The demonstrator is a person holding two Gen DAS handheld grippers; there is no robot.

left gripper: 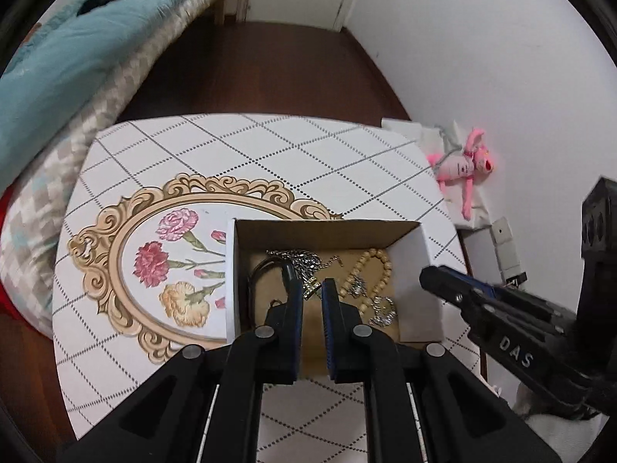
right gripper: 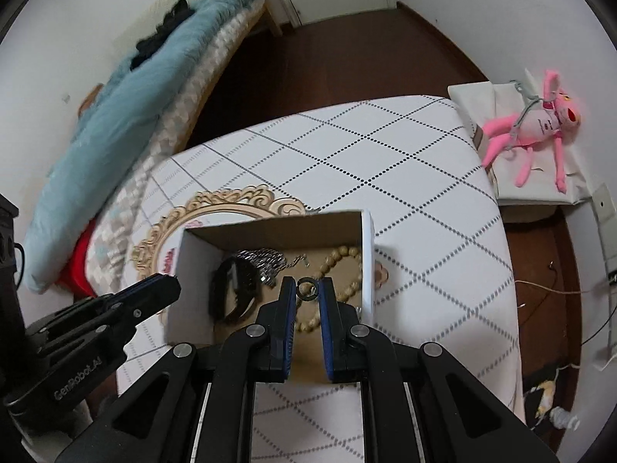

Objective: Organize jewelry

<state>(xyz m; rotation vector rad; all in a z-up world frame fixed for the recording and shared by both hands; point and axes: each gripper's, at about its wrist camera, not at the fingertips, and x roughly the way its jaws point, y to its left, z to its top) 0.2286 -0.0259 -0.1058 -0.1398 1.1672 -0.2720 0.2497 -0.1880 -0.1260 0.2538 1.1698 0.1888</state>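
Ring (right gripper: pixel 307 289) pinched — right gripper (right gripper: pixel 307 289) (over box (right gripper: pixel 368 254)).

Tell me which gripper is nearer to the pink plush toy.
Right. The right gripper hangs over the box's right half, the side toward the pink plush toy. The left gripper is over the box's middle, farther from it.

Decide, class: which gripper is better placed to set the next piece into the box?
The right gripper: it pinches a small dark ring directly above the open cardboard box. The left gripper hovers over the box too, apparently empty.
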